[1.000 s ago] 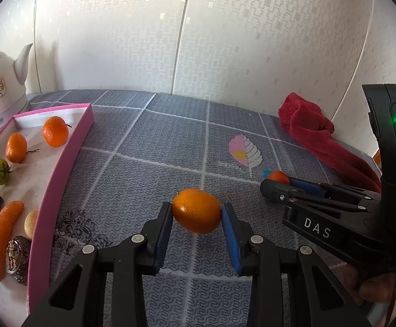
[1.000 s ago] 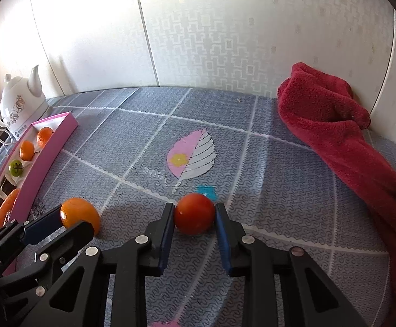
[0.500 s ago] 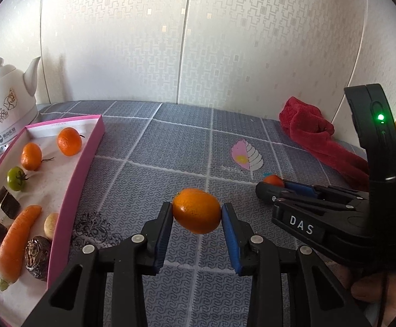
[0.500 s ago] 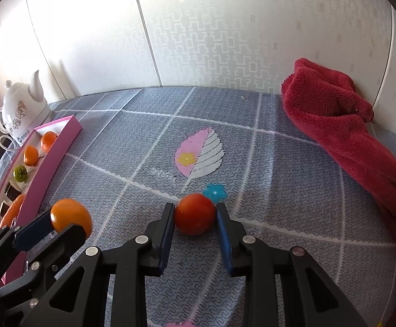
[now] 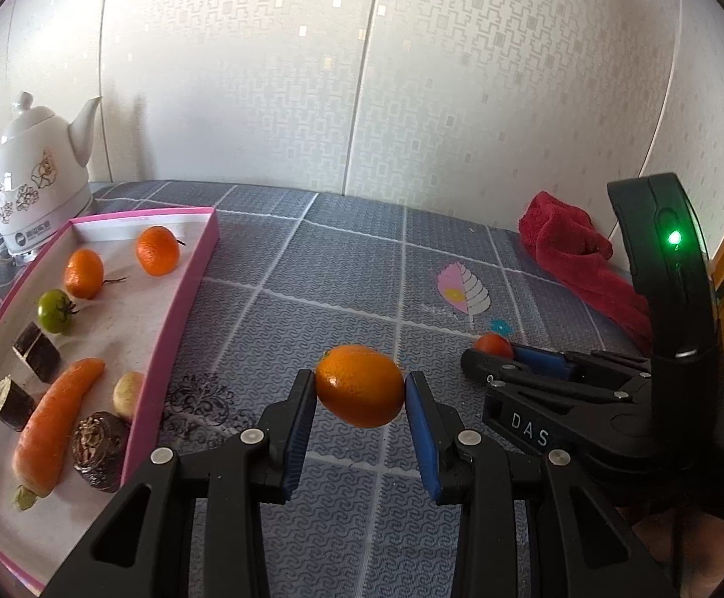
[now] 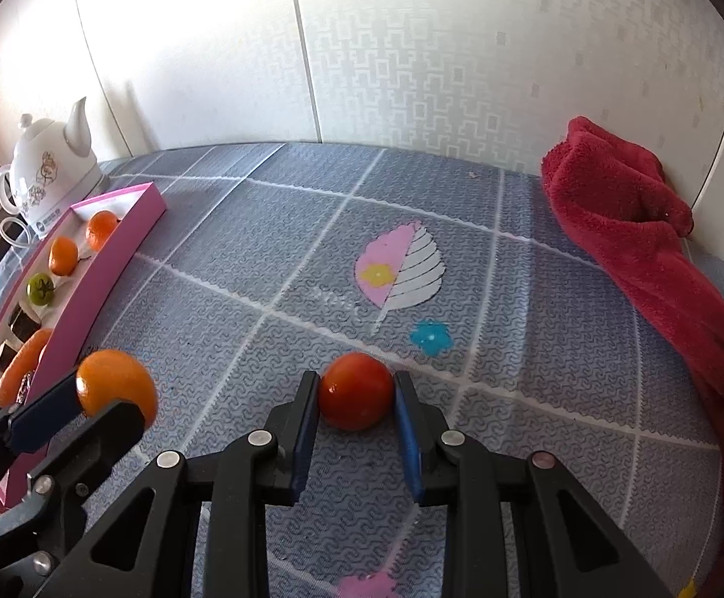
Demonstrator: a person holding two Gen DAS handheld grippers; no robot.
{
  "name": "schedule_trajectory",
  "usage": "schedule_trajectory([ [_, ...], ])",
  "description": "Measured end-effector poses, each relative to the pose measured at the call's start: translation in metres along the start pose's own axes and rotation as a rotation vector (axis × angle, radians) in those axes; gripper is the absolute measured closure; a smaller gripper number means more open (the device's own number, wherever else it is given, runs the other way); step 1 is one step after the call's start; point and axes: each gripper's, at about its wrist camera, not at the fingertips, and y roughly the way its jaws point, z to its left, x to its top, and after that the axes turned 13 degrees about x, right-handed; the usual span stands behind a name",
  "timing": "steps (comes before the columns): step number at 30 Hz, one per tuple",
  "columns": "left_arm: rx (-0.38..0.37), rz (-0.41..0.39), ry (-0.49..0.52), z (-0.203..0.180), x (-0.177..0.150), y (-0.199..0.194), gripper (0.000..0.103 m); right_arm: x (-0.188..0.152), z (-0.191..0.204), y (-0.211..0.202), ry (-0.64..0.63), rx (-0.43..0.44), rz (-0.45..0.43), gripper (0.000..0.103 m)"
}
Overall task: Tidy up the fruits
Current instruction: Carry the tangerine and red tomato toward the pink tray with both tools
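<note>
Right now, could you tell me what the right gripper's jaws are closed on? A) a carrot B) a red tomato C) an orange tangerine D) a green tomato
B: in the right wrist view the right gripper has its jaws pressed against both sides of the red tomato.

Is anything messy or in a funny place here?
A little. The red towel lies crumpled against the wall rather than folded. The pink tray holds a carrot and dark vegetable chunks beside the oranges, odd for a fruit tray. Nothing looks spilled or broken.
</note>
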Motion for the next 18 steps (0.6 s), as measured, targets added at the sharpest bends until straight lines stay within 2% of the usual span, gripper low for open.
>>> schedule_trajectory([
  [4, -0.002, -0.008, -0.014, 0.006, 0.000, -0.006, 0.067, -0.001, 0.003, -0.003, 0.004, -0.016, -0.004, 0.075],
  [10, -0.009, -0.022, -0.032, 0.015, 0.003, -0.020, 0.066, -0.001, 0.009, -0.021, 0.026, -0.001, -0.069, 0.075],
  [18, -0.012, -0.038, -0.095, 0.044, 0.011, -0.038, 0.067, 0.005, 0.037, -0.050, -0.017, 0.099, -0.209, 0.075],
])
